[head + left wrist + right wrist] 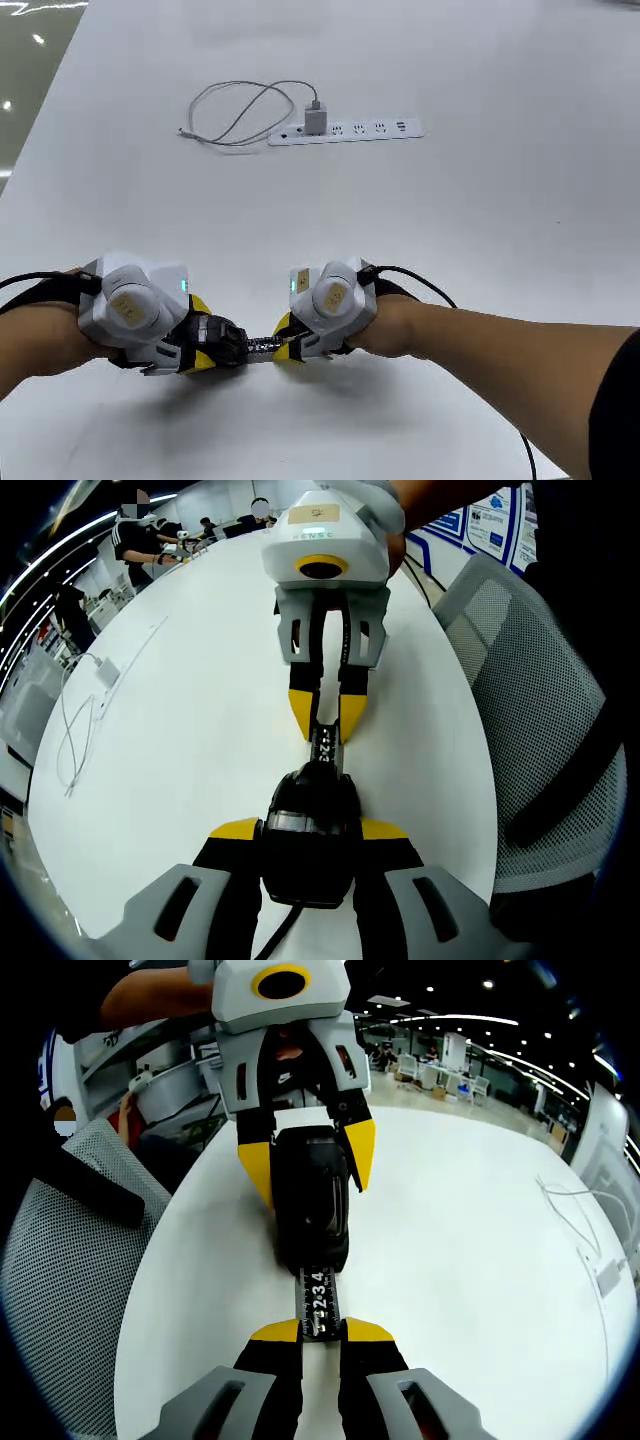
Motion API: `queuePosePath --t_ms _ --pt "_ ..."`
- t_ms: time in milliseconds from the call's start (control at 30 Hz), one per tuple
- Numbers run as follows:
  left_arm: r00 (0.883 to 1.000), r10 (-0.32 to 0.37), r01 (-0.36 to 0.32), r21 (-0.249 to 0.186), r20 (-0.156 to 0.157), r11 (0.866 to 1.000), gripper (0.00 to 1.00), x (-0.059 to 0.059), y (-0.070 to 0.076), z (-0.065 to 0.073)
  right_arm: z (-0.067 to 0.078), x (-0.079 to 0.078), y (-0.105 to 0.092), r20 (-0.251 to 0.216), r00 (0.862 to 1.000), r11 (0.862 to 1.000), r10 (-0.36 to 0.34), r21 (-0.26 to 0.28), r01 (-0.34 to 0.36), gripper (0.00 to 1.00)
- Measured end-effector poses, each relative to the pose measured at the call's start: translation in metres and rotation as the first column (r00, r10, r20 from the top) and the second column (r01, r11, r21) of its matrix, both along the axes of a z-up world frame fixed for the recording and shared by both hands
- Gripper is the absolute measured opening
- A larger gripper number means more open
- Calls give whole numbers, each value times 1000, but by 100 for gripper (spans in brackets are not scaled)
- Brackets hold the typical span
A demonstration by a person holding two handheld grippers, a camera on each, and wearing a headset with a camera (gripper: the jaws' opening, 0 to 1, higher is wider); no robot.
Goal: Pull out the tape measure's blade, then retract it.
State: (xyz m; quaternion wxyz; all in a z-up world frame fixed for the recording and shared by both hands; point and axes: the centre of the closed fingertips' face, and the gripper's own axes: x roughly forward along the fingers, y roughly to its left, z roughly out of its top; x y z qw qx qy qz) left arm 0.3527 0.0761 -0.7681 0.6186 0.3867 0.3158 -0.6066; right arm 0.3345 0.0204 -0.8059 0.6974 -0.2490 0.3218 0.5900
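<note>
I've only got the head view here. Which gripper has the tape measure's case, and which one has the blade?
Observer: The left gripper is shut on the black case; its own view shows the case between its jaws.
Operator: And the blade?
Observer: The right gripper pinches the blade near its end; the numbers 2, 3, 4 show between it and the case.
Operator: Anything beside the table?
Observer: A grey mesh chair stands at the table edge.
</note>
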Motion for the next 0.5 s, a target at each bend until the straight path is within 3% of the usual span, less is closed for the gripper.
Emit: queuePosePath --t_ms 500 --pt "1000 0 0 0 1 1000 30 0 -1 0 -1 -1 -6 -4 1000 1000 -5 -13 5 9"
